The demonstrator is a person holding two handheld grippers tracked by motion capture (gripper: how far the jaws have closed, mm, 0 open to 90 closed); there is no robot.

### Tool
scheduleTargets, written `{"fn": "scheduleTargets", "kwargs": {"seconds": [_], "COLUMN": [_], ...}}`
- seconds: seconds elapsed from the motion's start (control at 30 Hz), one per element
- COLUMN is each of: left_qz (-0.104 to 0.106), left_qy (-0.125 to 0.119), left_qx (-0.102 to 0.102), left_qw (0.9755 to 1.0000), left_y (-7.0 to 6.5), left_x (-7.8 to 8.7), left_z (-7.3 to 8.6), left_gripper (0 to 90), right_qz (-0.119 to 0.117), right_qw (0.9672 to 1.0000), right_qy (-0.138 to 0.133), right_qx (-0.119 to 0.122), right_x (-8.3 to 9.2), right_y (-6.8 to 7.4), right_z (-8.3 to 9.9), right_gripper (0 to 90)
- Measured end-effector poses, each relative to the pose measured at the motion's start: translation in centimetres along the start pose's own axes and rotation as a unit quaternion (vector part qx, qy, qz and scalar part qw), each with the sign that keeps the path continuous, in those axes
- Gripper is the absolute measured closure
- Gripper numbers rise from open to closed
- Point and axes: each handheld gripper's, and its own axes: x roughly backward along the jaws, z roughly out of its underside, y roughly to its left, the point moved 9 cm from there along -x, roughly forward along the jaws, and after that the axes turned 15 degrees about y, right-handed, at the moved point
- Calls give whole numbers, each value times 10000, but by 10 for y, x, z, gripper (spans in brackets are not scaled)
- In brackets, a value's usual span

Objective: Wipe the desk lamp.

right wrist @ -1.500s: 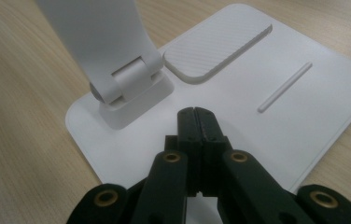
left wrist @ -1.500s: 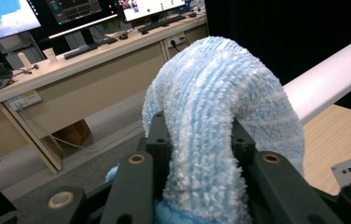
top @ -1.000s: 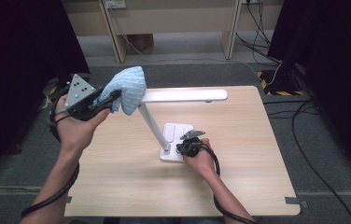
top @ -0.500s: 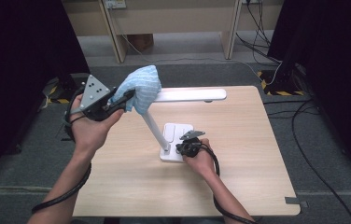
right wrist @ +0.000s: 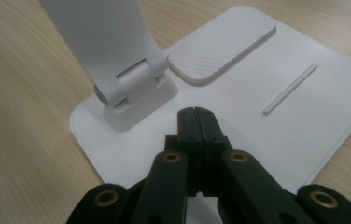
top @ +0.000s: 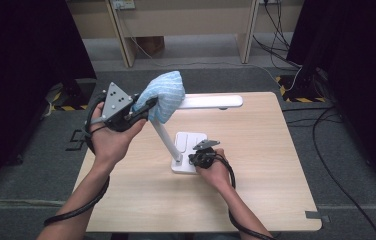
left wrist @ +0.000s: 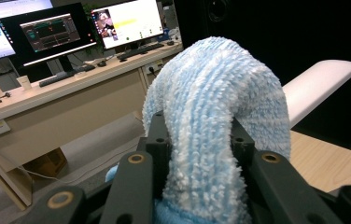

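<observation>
I am carrying the blue cloth (top: 162, 95) rightward with my left tool (top: 143, 111), whose jaws are clamping a thick fold of it, as the left gripper view shows with the cloth (left wrist: 220, 107) bulging up between them. Compared with a second ago, the left hand has travelled right and slightly toward the far side, so the cloth is now sitting against the left end of the white desk lamp's head (top: 211, 101), above the slanted lamp arm (top: 165, 137), rather than hanging off to its left. I judge this means the wipe along the lamp head is about to begin, with the bar stretching away to the right still untouched. My right tool (top: 202, 153) is resting shut, jaws pressed together with nothing between them, tips down on the near part of the lamp base (right wrist: 304, 121) beside the hinge (right wrist: 134, 86), and it has not shifted; I read it as pinning the lamp down on the tabletop (top: 266, 195) while the cloth is working above.
</observation>
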Motion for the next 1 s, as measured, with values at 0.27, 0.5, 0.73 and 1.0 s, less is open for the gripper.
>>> {"fn": "scheduleTargets", "kwargs": {"seconds": [0.27, 0.5, 0.73, 1.0], "left_qz": [74, 129, 196, 235], "left_qy": [-59, -76, -112, -136], "left_qx": [9, 7, 38, 14], "left_qw": [10000, 9999, 9997, 9996], "left_y": [-9, -15, -21, -29], "left_x": [-6, -10, -15, -20], "left_z": [-4, -7, -10, -14], "left_gripper": [696, 696, 696, 695], "right_qz": [5, -12, -24, -17], "right_qw": [10000, 10000, 10000, 10000], "right_qy": [-10, -31, -19, -45], "right_qx": [-1, 0, -35, -19], "right_x": [0, 0, 0, 0], "right_y": [0, 0, 0, 0], "right_z": [0, 0, 0, 0], "right_gripper": [900, 900, 900, 900]}}
